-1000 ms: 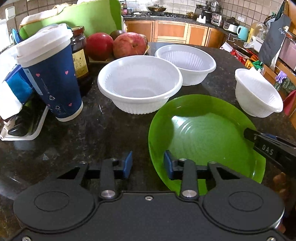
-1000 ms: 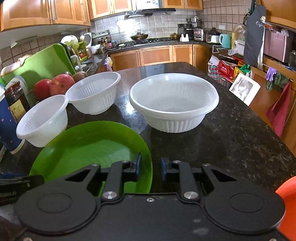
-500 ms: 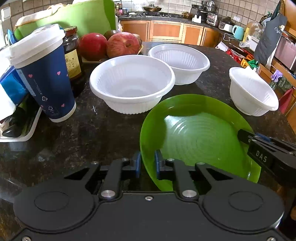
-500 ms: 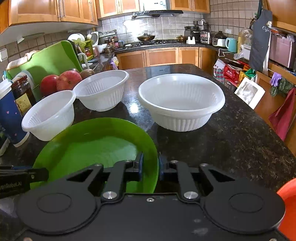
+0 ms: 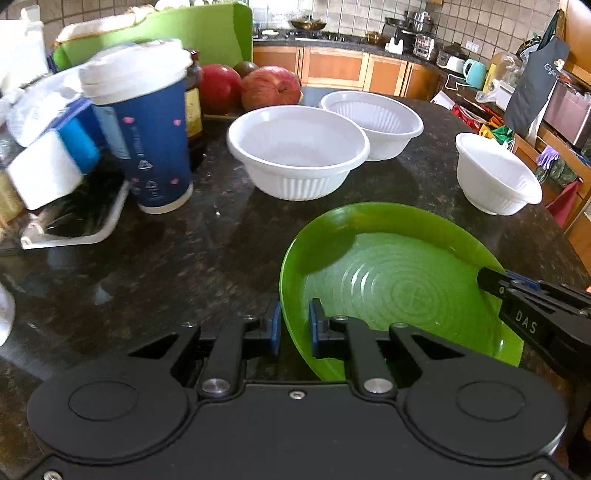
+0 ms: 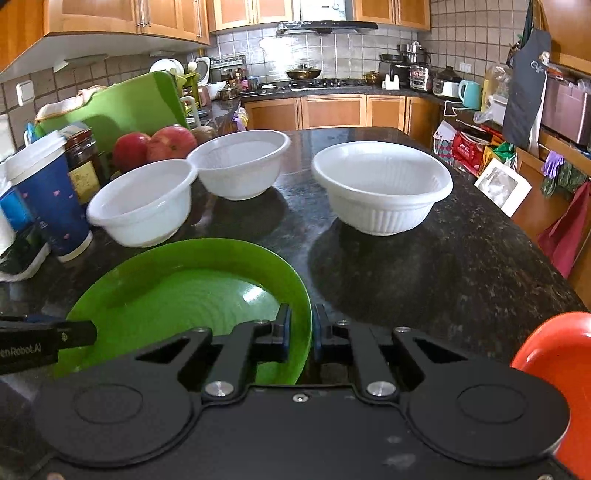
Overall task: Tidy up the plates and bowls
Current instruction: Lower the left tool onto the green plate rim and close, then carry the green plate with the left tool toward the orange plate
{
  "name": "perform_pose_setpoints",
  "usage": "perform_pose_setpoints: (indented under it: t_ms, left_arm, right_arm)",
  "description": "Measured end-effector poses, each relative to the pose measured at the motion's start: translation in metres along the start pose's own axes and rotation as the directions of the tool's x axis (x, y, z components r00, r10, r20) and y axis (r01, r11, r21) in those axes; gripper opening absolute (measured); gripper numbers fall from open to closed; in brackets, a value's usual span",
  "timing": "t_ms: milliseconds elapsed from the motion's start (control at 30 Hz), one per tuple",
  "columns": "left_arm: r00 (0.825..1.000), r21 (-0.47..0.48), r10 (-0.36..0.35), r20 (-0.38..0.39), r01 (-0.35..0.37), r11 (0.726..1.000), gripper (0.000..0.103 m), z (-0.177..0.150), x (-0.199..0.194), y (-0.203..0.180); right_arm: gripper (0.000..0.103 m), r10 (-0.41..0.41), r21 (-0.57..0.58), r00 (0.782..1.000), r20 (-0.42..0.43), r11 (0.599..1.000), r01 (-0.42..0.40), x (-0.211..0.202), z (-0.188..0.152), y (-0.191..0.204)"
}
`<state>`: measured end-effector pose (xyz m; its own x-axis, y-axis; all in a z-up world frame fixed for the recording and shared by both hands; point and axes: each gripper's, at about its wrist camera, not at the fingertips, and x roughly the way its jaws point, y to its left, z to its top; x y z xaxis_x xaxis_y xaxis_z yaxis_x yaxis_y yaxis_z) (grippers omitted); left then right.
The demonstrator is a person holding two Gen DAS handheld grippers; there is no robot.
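Observation:
A green plate [image 5: 399, 280] is held above the dark counter by both grippers. My left gripper [image 5: 294, 325] is shut on its left rim. My right gripper [image 6: 301, 332] is shut on its right rim; the plate [image 6: 177, 295] fills the lower left of the right wrist view. Three white bowls stand beyond it: a large one [image 5: 297, 147], one behind it [image 5: 373, 114], and a small one [image 5: 495, 177] at the right. In the right wrist view they are at the left [image 6: 142, 201], middle [image 6: 242, 166] and right [image 6: 382, 184].
A blue paper cup [image 5: 147, 140], a jar and apples [image 5: 271, 86] stand at the back left by a green cutting board [image 5: 166, 33]. A white tray with clutter [image 5: 74, 221] lies at the left. An orange plate [image 6: 557, 369] shows at the lower right of the right wrist view.
Both grippers closed on the green plate's opposite rims, and the plate has risen off the counter. The bowls look lower and farther off in both views.

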<state>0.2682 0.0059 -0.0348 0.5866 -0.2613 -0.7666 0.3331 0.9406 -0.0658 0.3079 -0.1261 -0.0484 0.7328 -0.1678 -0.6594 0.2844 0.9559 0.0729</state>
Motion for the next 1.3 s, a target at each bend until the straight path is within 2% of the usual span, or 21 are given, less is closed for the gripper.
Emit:
perform_pose_setpoints:
  t_ms: [400,733,1033,1300]
  left_arm:
    - [1.0,0.006,-0.005,0.006,0.005,1.0,0.019,-0.031,-0.027,0.029]
    - [0.996,0.05,-0.066,0.054,0.063,0.997,0.019,-0.046,-0.057,0.044]
    - [0.989,0.122,-0.127,0.082,0.116,0.986,0.019,-0.055,-0.074,0.028]
    - [0.983,0.174,-0.145,0.117,0.123,0.977,0.019,-0.056,-0.085,-0.004]
  right_arm:
    - [0.014,-0.017,-0.06,1.0,0.007,0.998,0.017,-0.039,-0.031,0.037]
    - [0.014,-0.078,-0.056,0.994,0.075,0.995,0.082,-0.083,-0.05,0.057]
    - [0.014,-0.152,0.002,0.983,0.105,0.988,0.153,-0.113,-0.069,0.052]
    - [0.014,-0.185,0.052,0.972,0.144,0.982,0.179,-0.128,-0.073,0.026]
